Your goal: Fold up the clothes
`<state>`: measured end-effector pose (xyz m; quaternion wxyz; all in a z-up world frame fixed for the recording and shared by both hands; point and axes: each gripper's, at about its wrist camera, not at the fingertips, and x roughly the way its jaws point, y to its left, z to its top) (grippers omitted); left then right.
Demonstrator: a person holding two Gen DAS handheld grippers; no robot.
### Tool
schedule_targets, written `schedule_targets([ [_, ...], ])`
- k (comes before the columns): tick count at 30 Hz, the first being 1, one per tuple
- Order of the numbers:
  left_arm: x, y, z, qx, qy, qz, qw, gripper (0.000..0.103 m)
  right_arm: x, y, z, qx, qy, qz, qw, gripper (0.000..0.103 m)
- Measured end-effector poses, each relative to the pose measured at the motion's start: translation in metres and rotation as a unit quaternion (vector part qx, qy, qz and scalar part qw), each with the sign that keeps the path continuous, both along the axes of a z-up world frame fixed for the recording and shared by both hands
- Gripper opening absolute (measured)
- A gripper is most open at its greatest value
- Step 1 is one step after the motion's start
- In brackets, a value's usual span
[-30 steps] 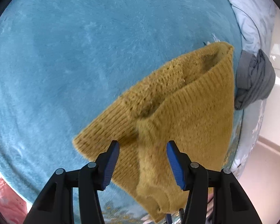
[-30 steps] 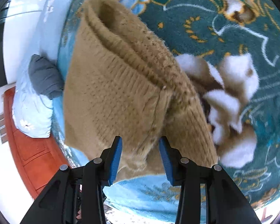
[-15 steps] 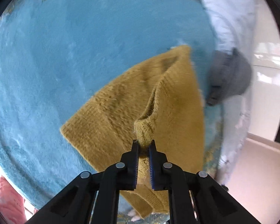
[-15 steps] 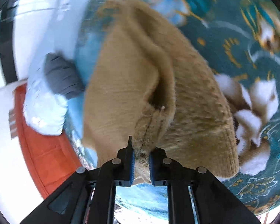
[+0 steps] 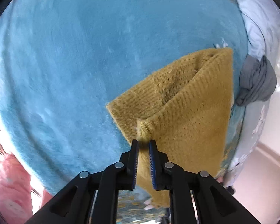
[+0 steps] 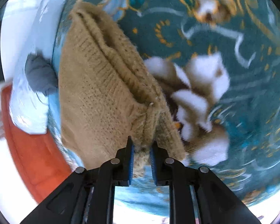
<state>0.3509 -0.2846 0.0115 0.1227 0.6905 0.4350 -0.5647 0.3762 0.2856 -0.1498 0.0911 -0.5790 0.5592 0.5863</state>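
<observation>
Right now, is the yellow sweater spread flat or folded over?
Folded over. The yellow sweater is doubled on the blue blanket, layered edges showing, with the left gripper and right gripper each shut on a corner.

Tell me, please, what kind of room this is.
Most likely a bedroom. The mustard knitted sweater is being folded on a bed covered with a plush blue blanket, a pale pillow lies at its edge, and a reddish wooden bed frame shows beside it. Both grippers pinch the sweater.

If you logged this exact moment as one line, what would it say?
task: fold clothes | left claw: shut on mustard sweater | right claw: shut on mustard sweater | grey garment: beside sweater, untouched
</observation>
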Motion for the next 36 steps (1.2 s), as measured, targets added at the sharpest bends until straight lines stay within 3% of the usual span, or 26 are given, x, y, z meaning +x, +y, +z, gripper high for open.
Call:
schedule_targets([
  [2,-0.006,-0.01,0.011,-0.009,0.004,0.0,0.9999,0.015,0.004,0.008,0.003,0.012,0.005,0.005,1.0,0.028],
  [6,0.006,-0.033,0.044,-0.006,0.021,0.015,0.9997,0.034,0.012,0.024,0.01,0.035,0.015,0.016,0.999,0.062],
  [8,0.011,-0.039,0.057,-0.002,0.027,0.022,0.9994,0.035,0.012,0.027,0.003,0.019,0.017,0.013,1.0,0.069],
  [11,-0.046,-0.004,0.047,0.025,0.045,0.027,0.9983,0.036,0.006,0.026,-0.011,0.017,0.019,0.022,0.999,0.07],
  [16,-0.094,0.065,0.043,0.021,0.084,-0.05,0.995,0.042,0.0,0.022,-0.024,0.034,0.011,0.031,0.999,0.072],
  [18,-0.103,0.077,0.051,0.011,0.093,-0.09,0.9916,0.042,0.001,0.022,-0.023,0.04,-0.001,0.023,0.999,0.072],
  [20,-0.123,0.104,0.034,0.004,0.097,-0.11,0.9892,0.042,0.002,0.021,-0.023,0.044,-0.011,0.016,0.999,0.068],
  [23,-0.136,0.117,0.012,0.012,0.098,-0.106,0.9894,0.042,0.001,0.017,-0.019,0.042,-0.02,0.015,0.999,0.034],
  [25,-0.138,0.111,0.008,0.018,0.098,-0.099,0.9901,0.042,0.0,0.014,-0.015,0.043,-0.024,0.014,0.999,0.024],
  [36,-0.164,0.042,-0.008,0.067,0.117,-0.063,0.9888,0.043,-0.03,-0.024,0.071,0.104,0.004,0.047,0.993,0.019],
])
